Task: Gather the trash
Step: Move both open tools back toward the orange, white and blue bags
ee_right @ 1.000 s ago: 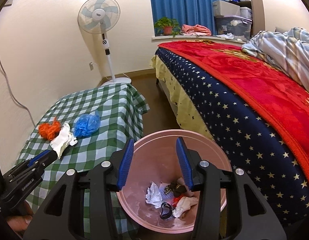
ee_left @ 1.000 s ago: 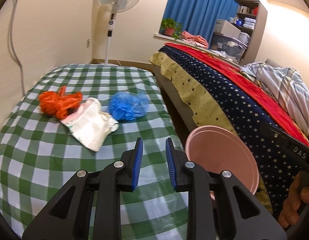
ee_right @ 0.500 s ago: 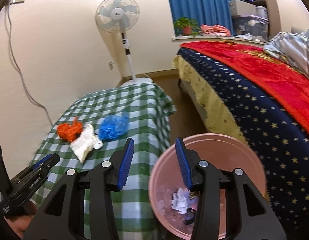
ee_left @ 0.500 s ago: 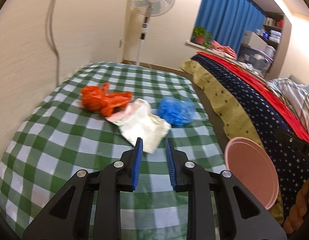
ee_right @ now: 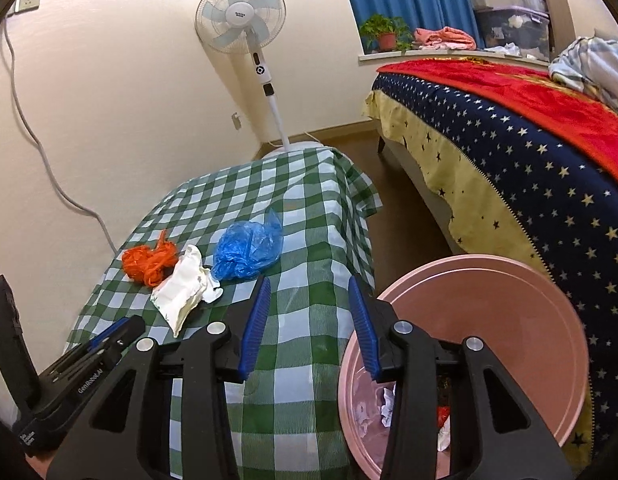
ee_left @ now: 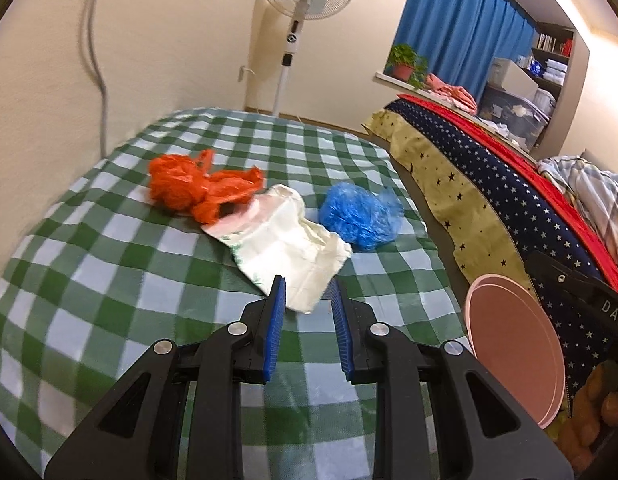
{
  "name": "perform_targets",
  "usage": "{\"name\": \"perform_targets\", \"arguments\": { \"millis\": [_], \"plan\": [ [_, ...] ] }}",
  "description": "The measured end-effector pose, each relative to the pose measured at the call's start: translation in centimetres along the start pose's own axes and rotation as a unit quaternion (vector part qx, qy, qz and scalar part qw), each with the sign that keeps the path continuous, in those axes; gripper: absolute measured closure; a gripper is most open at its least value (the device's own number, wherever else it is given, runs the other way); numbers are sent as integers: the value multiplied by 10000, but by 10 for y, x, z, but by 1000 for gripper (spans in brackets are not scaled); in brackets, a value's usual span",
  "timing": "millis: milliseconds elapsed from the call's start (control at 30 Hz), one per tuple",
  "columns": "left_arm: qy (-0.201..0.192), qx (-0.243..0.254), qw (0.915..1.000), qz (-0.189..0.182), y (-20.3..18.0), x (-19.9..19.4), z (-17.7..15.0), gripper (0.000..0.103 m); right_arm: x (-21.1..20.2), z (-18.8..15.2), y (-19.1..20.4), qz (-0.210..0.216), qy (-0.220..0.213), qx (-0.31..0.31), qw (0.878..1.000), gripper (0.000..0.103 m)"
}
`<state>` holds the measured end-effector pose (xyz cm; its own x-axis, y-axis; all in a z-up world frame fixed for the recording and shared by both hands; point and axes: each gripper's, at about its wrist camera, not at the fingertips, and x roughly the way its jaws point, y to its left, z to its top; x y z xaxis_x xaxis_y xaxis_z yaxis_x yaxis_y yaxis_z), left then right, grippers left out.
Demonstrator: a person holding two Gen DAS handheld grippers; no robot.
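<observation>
We see three pieces of trash lying together on the green-checked worktop (ee_left: 109, 280): an orange bag (ee_left: 197, 188) toward the wall, a white wrapper (ee_left: 289, 248) in the middle, and a blue bag (ee_left: 361, 216) toward the bed side. The orange bag touches the wrapper's far corner; the blue bag sits just beside the wrapper's other edge, near the worktop's right edge. In the right wrist view the same three, the orange bag (ee_right: 149, 262), the wrapper (ee_right: 183, 292) and the blue bag (ee_right: 247, 250), sit about midway along the cloth, with bare cloth beyond them toward the fan (ee_right: 241, 16) and more bare cloth on our side.

Our left gripper (ee_left: 307, 296) hangs just short of the wrapper's near corner, its fingers a narrow gap apart, with nothing pressed between them; the corner shows in the gap but we cannot tell that it is touched. Our right gripper (ee_right: 309, 292) is over the worktop's near right edge, its fingers moderately apart and holding nothing. The left gripper's body (ee_right: 81, 364) shows low at the left of that view.

The pink bin (ee_right: 489, 280) stands just off the worktop's right edge, between it and the bed (ee_right: 529, 152), with crumpled scraps (ee_right: 385, 404) in its bottom. From the left view its rim (ee_left: 513, 344) lies right of the gripper. A strip of bare floor (ee_right: 401, 208) runs between worktop and bed, narrow beside the bin and wider toward the far wall.
</observation>
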<state>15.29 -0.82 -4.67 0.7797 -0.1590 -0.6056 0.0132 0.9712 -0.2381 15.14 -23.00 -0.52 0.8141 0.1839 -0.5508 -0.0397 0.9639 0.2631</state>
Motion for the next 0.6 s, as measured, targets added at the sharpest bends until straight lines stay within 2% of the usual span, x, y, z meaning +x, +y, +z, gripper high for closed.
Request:
{"name": "perform_targets", "arguments": {
  "millis": [100,167,233,600],
  "plan": [
    [102,71,9999,15,-5,13,1,79,6,1,-2,8,31,7,10000,62],
    [185,74,9998,12,-7,21,2,70,10,2,-4,17,46,17,10000,62],
    [262,70,9996,21,-9,29,2,67,15,3,-3,40,57,13,10000,62],
    [578,36,9982,149,-9,55,5,67,61,14,2,398,341,-56,9986,62]
  ]
}}
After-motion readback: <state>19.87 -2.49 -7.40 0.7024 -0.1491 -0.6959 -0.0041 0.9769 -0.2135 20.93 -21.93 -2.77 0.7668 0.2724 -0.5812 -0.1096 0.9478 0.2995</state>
